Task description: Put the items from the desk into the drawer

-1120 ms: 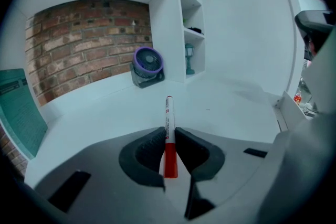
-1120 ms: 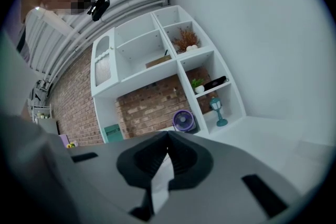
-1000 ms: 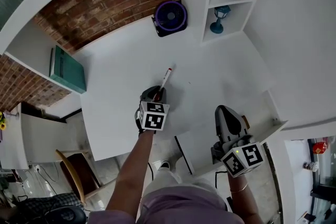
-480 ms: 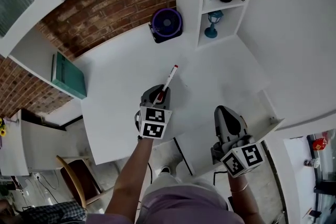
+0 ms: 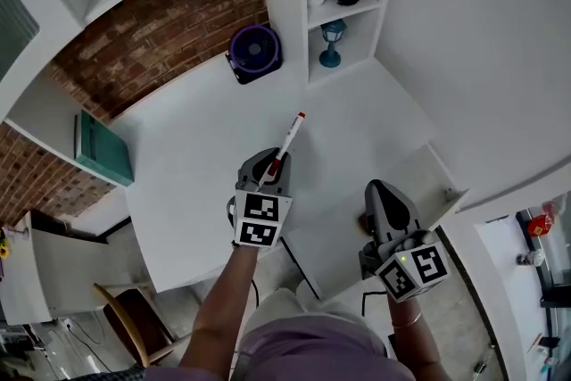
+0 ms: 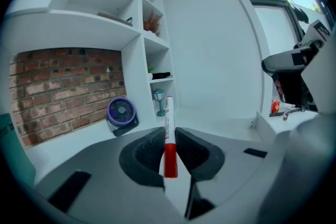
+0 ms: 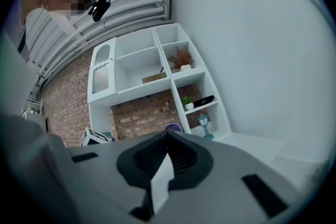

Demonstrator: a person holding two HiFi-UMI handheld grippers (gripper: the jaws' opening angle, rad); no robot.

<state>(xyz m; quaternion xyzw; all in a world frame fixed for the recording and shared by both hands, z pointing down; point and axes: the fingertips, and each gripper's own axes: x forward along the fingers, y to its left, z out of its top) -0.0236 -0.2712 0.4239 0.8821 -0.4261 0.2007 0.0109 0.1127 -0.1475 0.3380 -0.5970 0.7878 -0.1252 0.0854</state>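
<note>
Left gripper [image 6: 169, 131]: jaws clenched on a white marker pen with a red cap [image 6: 168, 113], gripped at the red cap end.
Marker pen: in the head view it sticks out past the left gripper [image 5: 272, 163] toward 1 o'clock, over the white counter [image 5: 196, 156]. Whether it touches the counter cannot be told.
Right gripper [image 7: 168, 132]: jaws pressed together with nothing between them.
Right gripper's place: in the head view the right gripper [image 5: 382, 190] is at 4 o'clock from the left one, over the open white drawer [image 5: 339, 236].
Drawer: pulled out from the counter's near edge, at 5 o'clock from the marker pen [image 5: 287, 136]; what lies inside cannot be made out.
Far edge: a round purple desk fan [image 5: 254, 52] sits at 12 o'clock from the left gripper, against the brick wall [image 5: 161, 22].
Shelf: a small blue lantern [image 5: 332, 43] stands in the white shelf unit, at 3 o'clock from the fan.
Side ledge: a teal book [image 5: 96, 147] lies at 9 o'clock from the left gripper.
</note>
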